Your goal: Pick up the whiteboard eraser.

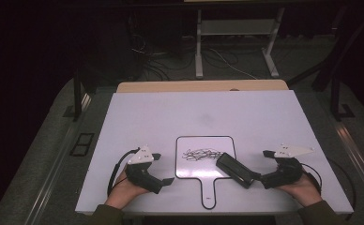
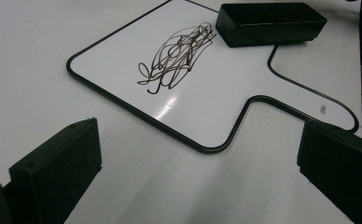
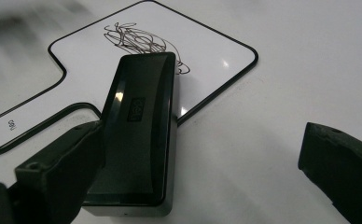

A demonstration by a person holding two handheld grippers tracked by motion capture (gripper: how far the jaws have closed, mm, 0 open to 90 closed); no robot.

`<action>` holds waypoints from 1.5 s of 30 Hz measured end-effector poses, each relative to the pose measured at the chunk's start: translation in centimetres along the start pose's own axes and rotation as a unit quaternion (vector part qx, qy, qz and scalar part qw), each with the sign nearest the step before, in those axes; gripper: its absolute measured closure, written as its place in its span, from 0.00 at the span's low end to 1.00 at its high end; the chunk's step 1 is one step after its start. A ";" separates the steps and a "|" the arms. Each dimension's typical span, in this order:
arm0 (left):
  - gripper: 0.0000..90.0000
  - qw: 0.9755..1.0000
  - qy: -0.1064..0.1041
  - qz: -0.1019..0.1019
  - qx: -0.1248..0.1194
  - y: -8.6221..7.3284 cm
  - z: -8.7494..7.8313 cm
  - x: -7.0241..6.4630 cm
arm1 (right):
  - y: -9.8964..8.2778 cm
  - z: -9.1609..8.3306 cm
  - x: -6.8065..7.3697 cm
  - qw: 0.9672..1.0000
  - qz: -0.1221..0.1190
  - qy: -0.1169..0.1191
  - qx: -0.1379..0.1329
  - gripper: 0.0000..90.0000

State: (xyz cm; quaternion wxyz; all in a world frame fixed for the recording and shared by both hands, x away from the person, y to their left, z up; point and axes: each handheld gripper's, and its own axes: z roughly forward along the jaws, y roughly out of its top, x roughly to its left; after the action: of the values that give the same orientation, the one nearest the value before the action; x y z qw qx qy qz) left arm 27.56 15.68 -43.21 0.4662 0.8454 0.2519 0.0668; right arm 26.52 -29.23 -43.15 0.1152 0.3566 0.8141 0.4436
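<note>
A small paddle-shaped whiteboard (image 1: 192, 168) with a black rim lies flat at the front middle of the table. A black scribble (image 1: 201, 154) crosses its upper part. A black eraser (image 1: 234, 169) rests slantwise over the board's right lower edge. My right gripper (image 1: 263, 166) stands open just right of the eraser. In the right gripper view the eraser (image 3: 142, 126) lies beside the left jaw, with a wide gap to the other jaw. My left gripper (image 1: 163, 168) is open left of the board, nothing between its jaws. From the left gripper view, the scribble (image 2: 177, 56) and eraser (image 2: 270, 23) lie ahead.
The white tabletop (image 1: 170, 112) stretches bare beyond the board to its far edge. A wooden strip (image 1: 199, 86) shows behind it. On the floor farther back stand metal desk legs (image 1: 199, 47) among loose cables. The table's front edge runs just under both hands.
</note>
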 end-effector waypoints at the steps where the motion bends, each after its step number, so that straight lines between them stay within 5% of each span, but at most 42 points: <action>1: 0.00 1.000 0.001 -0.002 0.000 0.0 0.0 0.0 | 0.0 -0.1 0.0 1.000 0.001 -0.001 -0.001 0.00; 30: 0.00 1.000 0.003 -0.006 0.002 -0.3 -0.3 -0.1 | 1.8 0.3 0.0 1.000 0.005 0.001 0.026 0.00; 45: 0.00 1.000 0.004 -0.011 -0.002 -0.4 -0.4 -0.2 | 3.0 0.6 0.4 0.999 -0.012 -0.001 0.043 0.00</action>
State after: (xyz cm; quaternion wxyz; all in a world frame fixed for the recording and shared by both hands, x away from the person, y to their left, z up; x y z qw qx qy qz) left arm 27.08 16.00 -43.31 0.4678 0.8413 0.2627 0.0654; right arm 27.99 -27.49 -41.03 0.1056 0.3518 0.8364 0.4069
